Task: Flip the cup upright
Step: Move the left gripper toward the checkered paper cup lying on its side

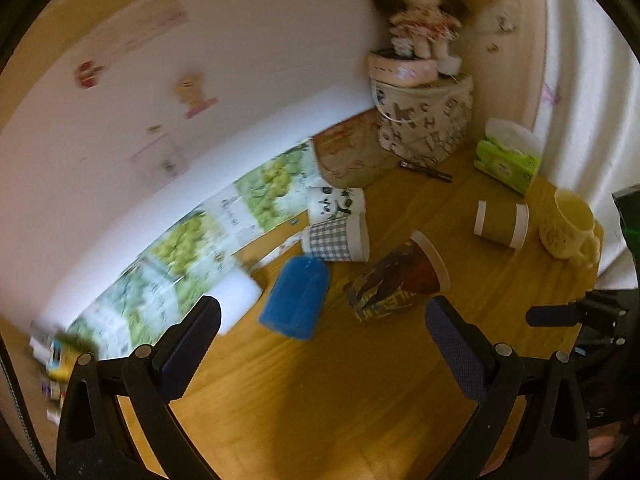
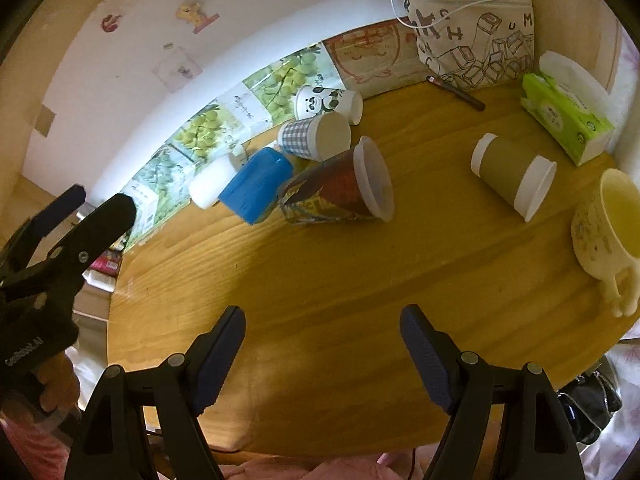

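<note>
Both the left gripper (image 1: 320, 320) and right gripper (image 2: 322, 330) are hovering spread apart, empty, approaching. The colourful printed paper cup (image 2: 340, 184) is lying sideways mid-table, needing a rim-side grasp next.

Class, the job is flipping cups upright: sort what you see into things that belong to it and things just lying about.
Belongs: brown cup, comic cup, blue cup, checked cup, panda cup, mug, all on their sides; both tongs open.

Lying about: tissue pack, pen, bag, doll.
</note>
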`<action>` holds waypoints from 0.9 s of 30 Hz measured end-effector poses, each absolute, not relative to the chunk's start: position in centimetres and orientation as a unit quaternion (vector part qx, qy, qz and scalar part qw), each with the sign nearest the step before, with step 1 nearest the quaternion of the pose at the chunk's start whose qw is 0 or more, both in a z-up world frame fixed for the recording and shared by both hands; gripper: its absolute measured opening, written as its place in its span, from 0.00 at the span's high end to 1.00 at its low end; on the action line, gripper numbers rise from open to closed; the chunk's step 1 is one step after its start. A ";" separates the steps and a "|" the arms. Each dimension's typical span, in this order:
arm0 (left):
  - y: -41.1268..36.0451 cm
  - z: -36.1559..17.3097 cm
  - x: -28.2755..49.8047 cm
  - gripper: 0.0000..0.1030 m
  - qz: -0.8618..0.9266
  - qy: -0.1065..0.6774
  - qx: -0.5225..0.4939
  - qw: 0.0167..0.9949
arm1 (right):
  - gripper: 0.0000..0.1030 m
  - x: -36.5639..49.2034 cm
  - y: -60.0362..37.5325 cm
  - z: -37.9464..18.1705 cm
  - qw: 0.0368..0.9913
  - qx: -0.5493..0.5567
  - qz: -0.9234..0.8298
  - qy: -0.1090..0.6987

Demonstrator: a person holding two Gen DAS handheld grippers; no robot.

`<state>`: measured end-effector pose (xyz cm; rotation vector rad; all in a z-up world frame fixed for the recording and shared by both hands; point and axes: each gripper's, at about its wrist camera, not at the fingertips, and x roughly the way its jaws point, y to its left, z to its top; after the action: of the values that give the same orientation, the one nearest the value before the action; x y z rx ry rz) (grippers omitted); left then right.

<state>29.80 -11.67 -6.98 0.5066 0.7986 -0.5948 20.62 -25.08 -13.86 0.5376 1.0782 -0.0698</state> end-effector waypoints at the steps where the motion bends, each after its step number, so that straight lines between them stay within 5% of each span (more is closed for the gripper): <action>1: -12.1 -7.3 30.5 0.01 -0.294 0.378 0.252 0.841 | 0.22 21.0 -25.2 -14.0 0.821 0.256 -0.035 0.509; 27: -18.9 -13.9 37.3 0.01 -0.447 0.341 0.477 0.675 | 0.22 24.6 -24.0 -14.4 0.857 0.222 -0.047 0.463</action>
<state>37.35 -18.94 -13.87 1.0727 0.7669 -1.0061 24.57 -24.03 -14.38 0.4670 0.9732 -0.0993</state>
